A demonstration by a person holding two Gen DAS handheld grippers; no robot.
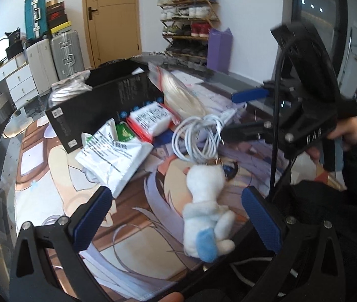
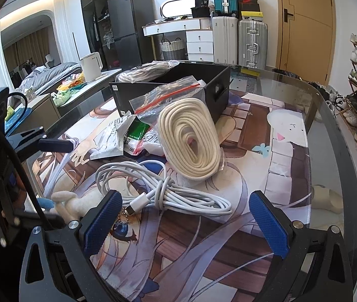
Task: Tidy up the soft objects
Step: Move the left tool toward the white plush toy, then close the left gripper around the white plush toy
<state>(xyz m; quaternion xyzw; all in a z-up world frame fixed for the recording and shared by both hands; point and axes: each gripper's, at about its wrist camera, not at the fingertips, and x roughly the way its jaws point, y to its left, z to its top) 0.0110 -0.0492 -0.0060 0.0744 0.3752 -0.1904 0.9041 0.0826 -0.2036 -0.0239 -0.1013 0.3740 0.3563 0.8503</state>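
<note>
White plush, with a pale blue patch near the foot: small stuffed toy (image 1: 207,209) lying on its side on the printed desk mat (image 1: 133,231), between the spread fingers of the left gripper (image 1: 178,222), which grasps nothing. A ball chain at its head lies against the coiled white charging cable (image 2: 163,188). Judged light, squashy, non-fragile; the torso looks the best place to pinch, as limbs and chain would likely let it dangle. The right gripper (image 2: 186,226) is likewise released and empty, with the cable just ahead of its tips. The cable is limp and loosely bundled; taking it at the wrapped middle should keep the loops together. Cream rope coil (image 2: 191,138) in a zip bag leans beside the black box (image 2: 211,88), a probable receptacle.
</note>
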